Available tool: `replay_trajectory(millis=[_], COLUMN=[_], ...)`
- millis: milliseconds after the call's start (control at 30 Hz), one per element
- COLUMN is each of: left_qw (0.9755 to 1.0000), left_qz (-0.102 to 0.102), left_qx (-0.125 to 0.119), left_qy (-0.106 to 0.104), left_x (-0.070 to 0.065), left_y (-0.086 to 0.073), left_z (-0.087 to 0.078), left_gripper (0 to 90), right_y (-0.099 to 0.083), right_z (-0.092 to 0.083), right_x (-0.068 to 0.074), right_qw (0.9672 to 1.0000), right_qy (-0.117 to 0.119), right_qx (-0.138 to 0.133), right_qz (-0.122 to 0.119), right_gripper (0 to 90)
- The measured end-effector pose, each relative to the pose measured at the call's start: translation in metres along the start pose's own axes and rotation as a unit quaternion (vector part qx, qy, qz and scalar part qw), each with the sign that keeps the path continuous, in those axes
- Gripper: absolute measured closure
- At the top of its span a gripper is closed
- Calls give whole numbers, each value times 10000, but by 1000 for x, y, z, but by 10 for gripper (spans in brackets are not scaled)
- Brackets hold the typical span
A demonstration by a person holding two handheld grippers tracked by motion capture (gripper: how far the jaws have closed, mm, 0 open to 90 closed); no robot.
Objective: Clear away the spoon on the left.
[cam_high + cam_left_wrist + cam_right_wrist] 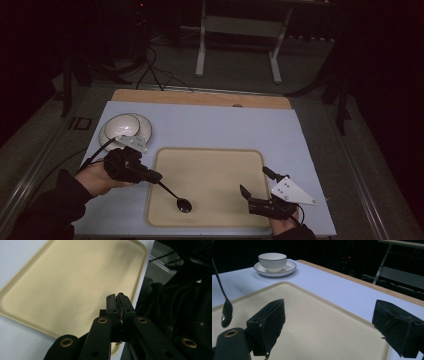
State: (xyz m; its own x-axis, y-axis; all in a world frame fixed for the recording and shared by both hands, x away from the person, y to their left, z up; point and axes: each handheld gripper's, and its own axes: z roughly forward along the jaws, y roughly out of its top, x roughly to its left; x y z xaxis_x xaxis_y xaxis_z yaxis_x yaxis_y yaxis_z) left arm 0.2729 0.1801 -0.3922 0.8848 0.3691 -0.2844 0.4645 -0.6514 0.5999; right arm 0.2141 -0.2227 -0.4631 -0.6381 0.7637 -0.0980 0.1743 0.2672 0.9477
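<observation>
A: Item one, your left gripper (pixel 153 176)?
B: Clenched on a dark spoon (pixel 176 198). The handle is pinched between the jaws; the bowl end hangs low over the near-left part of the beige tray (pixel 210 165). From the right gripper view the spoon (pixel 224 307) hangs tilted, bowl down; contact with the tray cannot be told.

A: Item two, your right gripper (pixel 256 187)?
B: Released. Jaws stand wide apart, nothing between them, over the tray's near-right corner. Grey three-cornered plate on top.

A: Item three, crockery?
B: One white cup (pixel 272 261) with a dark rim, upright on a white saucer (pixel 290 267), at the far left of the table, well apart from the tray's far-left corner.

A: Item four, surface?
B: Pale blue table top (pixel 220 125), wooden strip along the far edge.
</observation>
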Motion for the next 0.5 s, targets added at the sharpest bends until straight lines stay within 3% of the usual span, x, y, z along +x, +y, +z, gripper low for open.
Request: replay_trajectory(millis=[500], left_qw=[9981], left_qz=[-37], left_qx=[596], left_qy=[-139], left_x=[11], left_y=[18], left_z=[36], left_gripper=[892], right_y=[0], right_z=[0], right_x=[-1], right_qw=[10000], right_qy=[23], right_qx=[11], right_qz=[23], right_gripper=[115])
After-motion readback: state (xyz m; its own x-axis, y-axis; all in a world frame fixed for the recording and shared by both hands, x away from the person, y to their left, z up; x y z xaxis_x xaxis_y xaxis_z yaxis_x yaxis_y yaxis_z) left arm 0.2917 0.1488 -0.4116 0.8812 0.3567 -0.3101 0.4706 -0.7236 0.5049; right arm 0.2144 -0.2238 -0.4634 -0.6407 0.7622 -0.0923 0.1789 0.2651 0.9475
